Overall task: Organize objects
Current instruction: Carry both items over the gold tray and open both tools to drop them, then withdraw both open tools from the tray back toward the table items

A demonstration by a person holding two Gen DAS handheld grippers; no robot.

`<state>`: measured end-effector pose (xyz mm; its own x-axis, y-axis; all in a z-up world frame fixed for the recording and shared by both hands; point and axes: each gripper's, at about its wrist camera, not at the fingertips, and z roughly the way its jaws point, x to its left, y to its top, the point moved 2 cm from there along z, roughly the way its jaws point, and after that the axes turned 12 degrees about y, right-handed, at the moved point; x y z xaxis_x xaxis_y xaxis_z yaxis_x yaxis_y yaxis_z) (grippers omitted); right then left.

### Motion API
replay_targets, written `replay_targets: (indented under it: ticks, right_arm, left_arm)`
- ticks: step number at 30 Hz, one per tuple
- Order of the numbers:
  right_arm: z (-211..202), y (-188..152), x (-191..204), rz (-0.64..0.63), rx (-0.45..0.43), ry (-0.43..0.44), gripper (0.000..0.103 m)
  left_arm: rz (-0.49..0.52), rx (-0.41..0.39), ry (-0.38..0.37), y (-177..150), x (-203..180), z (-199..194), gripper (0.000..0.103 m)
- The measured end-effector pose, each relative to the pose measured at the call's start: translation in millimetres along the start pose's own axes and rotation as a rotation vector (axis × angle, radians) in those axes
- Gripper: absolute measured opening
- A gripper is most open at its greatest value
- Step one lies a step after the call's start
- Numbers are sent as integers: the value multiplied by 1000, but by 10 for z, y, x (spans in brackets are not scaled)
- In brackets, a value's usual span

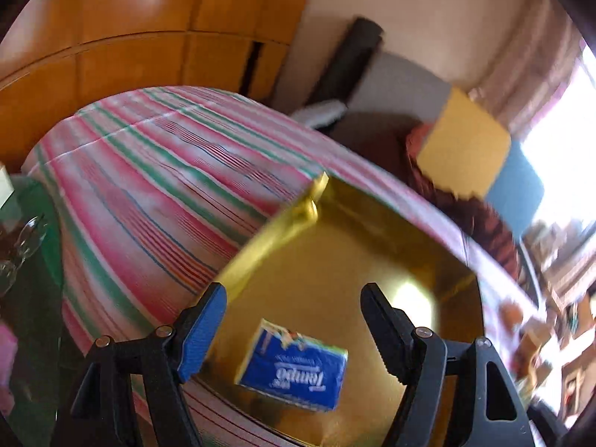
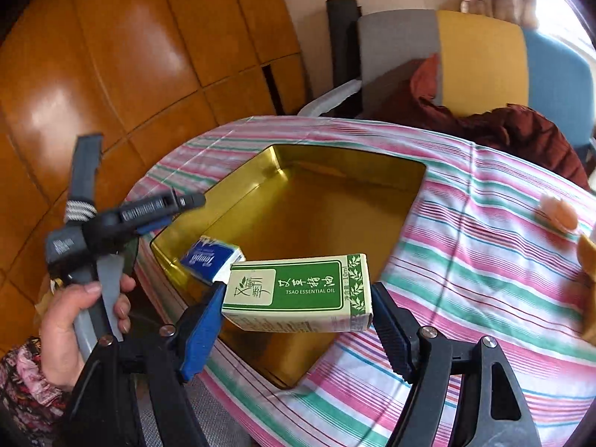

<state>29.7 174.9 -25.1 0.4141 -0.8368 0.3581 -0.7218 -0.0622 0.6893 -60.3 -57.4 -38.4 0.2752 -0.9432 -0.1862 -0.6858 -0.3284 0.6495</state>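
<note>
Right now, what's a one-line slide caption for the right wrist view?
Right claw holds a green essential oil box above a gold tin containing a blue tissue pack.

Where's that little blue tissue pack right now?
The blue tissue pack lies inside the gold tin near its corner, below the open left gripper; in the right wrist view it sits behind the green box.

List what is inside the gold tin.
Inside the gold tin: one blue Tempo tissue pack on the bare floor. The essential oil box, held in the right gripper, hides the near part.
</note>
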Motion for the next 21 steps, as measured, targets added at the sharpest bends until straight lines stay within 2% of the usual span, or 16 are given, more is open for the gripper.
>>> replay_targets:
  ticks: [5,14,19,21]
  right_arm:
    - [329,53,148,-32,69,7,77]
    - [766,135,219,-2,146,32,77]
    - [715,92,188,41,105,46,77]
    - [621,96,166,49,70,37,83]
  left_arm:
    - [-73,-46,-15,65,99,-115,76]
    - [-79,-56,-43,91,89,-208,76]
    - [-83,-47,-53,64,78,-226,76]
    - [-80,-41,-57,56,55,-216,76]
